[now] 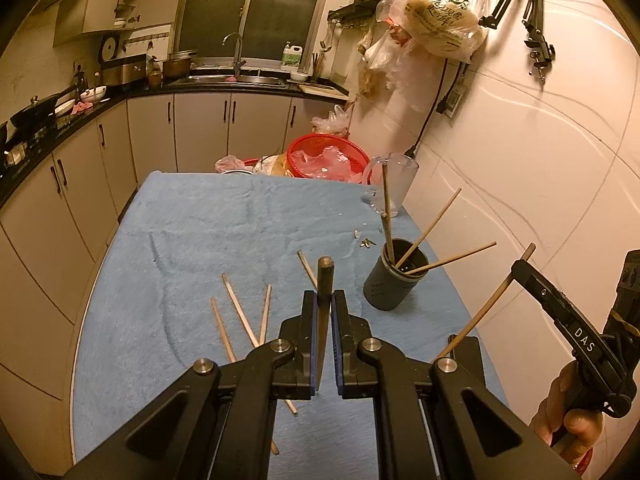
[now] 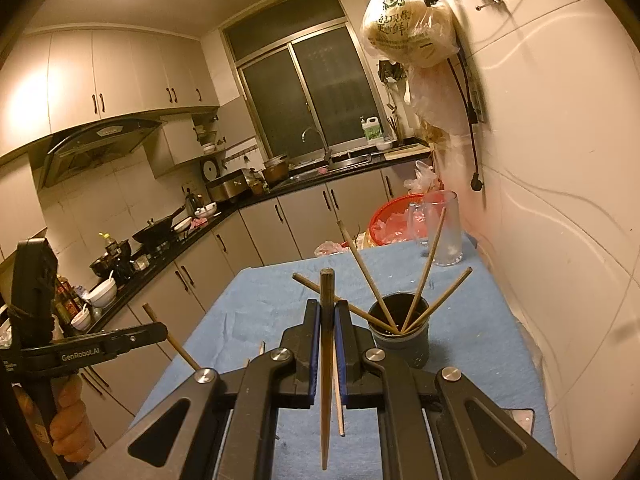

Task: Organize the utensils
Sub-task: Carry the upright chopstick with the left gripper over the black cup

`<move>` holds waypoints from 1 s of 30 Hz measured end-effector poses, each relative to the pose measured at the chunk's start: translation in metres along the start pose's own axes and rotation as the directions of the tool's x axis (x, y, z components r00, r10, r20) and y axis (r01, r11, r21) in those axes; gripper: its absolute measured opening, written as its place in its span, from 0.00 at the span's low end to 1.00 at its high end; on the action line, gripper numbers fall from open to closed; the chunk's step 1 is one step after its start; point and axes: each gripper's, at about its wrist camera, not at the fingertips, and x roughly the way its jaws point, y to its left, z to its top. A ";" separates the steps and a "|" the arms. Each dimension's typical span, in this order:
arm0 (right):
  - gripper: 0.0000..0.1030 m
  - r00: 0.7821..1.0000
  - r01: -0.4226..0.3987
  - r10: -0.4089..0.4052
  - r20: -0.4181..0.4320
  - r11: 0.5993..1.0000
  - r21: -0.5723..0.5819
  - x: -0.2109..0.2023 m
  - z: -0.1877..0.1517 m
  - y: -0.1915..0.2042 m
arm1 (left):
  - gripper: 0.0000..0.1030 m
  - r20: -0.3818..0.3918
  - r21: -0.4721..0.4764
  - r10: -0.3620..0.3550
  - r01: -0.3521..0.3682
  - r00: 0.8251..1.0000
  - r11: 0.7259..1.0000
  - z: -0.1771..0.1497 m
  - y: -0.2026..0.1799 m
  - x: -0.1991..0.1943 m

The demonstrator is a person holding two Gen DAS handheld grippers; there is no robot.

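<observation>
Each claw is clamped on one thin brown wooden chopstick: left claw (image 1: 325,300), right claw (image 2: 327,312). The dark grey cylindrical holder (image 1: 394,280) holds four sticks; several loose chopsticks (image 1: 240,312) lie on the blue-covered tabletop (image 1: 200,220). Next, probably, tip each into the holder.

Both wrist views look forward, downward along their fingers over the table (image 1: 180,240); both share the dark cup (image 1: 394,280) near the wall.

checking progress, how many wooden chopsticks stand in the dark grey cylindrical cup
4 chopsticks in the dark grey cylindrical cup: one leaning far left, one left, one near-upright, one right. More may hide inside.
</observation>
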 end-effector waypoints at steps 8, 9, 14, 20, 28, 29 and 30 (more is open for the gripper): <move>0.07 1.000 -0.003 0.003 0.009 1.000 0.023 -0.006 0.009 -0.010 | 0.07 0.001 0.028 -0.031 0.031 1.000 0.999 0.013 -0.018 -0.001; 0.07 1.000 -0.005 0.004 0.010 1.000 0.029 -0.006 0.012 -0.013 | 0.07 0.003 0.032 -0.036 0.036 0.999 0.999 0.016 -0.022 -0.001; 0.07 0.999 0.008 -0.010 0.034 0.999 0.040 -0.011 0.026 -0.022 | 0.07 0.014 0.051 -0.066 0.065 0.998 0.997 0.032 -0.038 -0.001; 0.07 0.995 0.035 -0.038 0.089 0.999 0.031 -0.017 0.054 -0.026 | 0.07 0.038 0.077 -0.096 0.093 0.995 0.993 0.060 -0.063 -0.001; 0.08 0.986 0.057 -0.063 0.154 0.998 0.039 -0.008 0.096 -0.034 | 0.07 0.077 0.096 -0.119 0.112 0.990 0.989 0.097 -0.093 0.004; 0.08 0.986 0.058 -0.063 0.155 0.998 0.040 -0.005 0.101 -0.034 | 0.07 0.076 0.095 -0.127 0.119 0.989 0.988 0.101 -0.095 0.005; 0.07 0.985 0.061 -0.065 0.158 0.998 0.036 -0.003 0.105 -0.035 | 0.07 0.078 0.095 -0.134 0.127 0.988 0.987 0.106 -0.096 0.006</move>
